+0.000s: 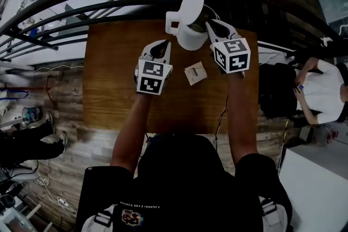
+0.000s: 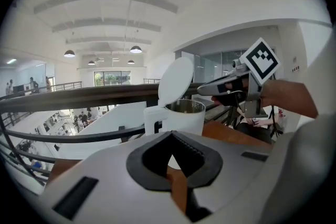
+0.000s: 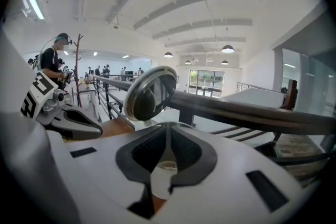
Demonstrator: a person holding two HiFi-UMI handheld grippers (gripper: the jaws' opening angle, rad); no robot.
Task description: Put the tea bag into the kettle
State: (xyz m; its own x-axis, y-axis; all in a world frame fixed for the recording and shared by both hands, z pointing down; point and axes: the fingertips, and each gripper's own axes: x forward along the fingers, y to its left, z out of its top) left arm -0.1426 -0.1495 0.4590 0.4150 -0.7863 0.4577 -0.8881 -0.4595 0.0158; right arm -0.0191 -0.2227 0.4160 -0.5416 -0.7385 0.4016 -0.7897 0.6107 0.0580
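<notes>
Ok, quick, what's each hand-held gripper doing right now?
Left hand-held gripper: closed, empty.
Right hand-held gripper: jaws almost together over the white open-lidded kettle; something pale between them, grip cannot be told.

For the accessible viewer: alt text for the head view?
Seen from above, a person holds the right tool at the mouth of an open white kettle on a wooden table; the left tool hovers beside it, a small square packet between them.

Head view steeply down over table (image 1: 114, 79), both gripper views low, close — sharing the kettle (image 1: 190, 38)
</notes>
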